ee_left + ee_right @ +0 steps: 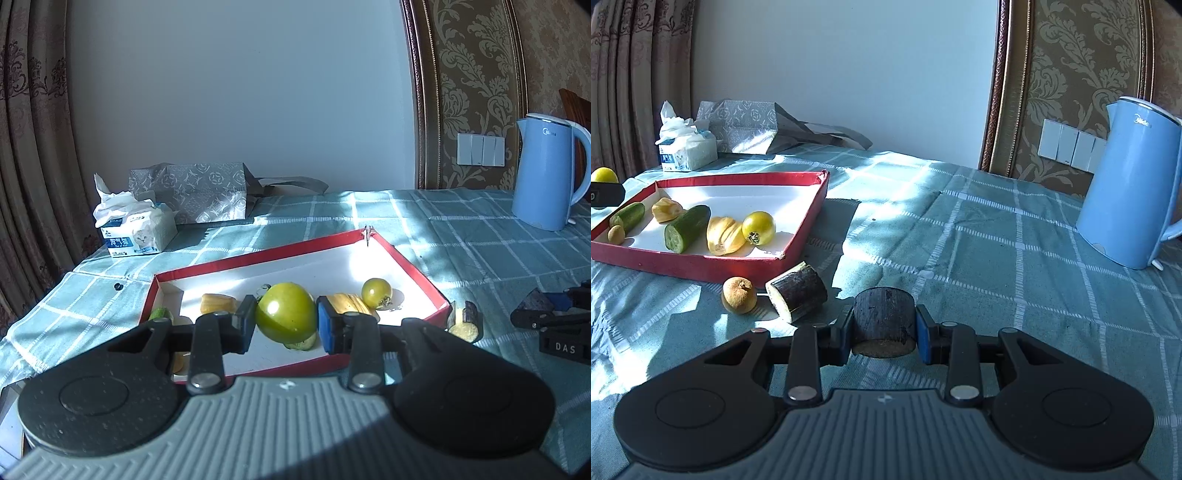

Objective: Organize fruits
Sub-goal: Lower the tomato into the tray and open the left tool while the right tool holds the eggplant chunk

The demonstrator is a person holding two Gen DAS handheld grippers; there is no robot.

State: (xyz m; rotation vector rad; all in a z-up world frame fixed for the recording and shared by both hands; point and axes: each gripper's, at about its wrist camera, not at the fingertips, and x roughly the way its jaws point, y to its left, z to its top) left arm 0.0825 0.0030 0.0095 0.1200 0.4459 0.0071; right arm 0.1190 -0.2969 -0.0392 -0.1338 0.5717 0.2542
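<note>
Over the near part of the red tray (258, 256), my left gripper (285, 326) is shut on a large green tomato (286, 312). Inside the tray lie a small yellow-green tomato (376, 293), yellow fruit pieces (218, 302) and cucumber pieces (687, 228). My right gripper (884, 332) is shut on a dark-skinned cut chunk (882, 314), held just above the cloth to the right of the tray. A second dark chunk (798, 297) and a small brown fruit (739, 295) lie on the cloth by the tray's near right corner.
A blue kettle (1134, 184) stands at the far right. At the back left of the teal checked tablecloth (997, 258) are a tissue pack (136, 229) and a grey patterned bag (199, 195). Curtains hang along the left side.
</note>
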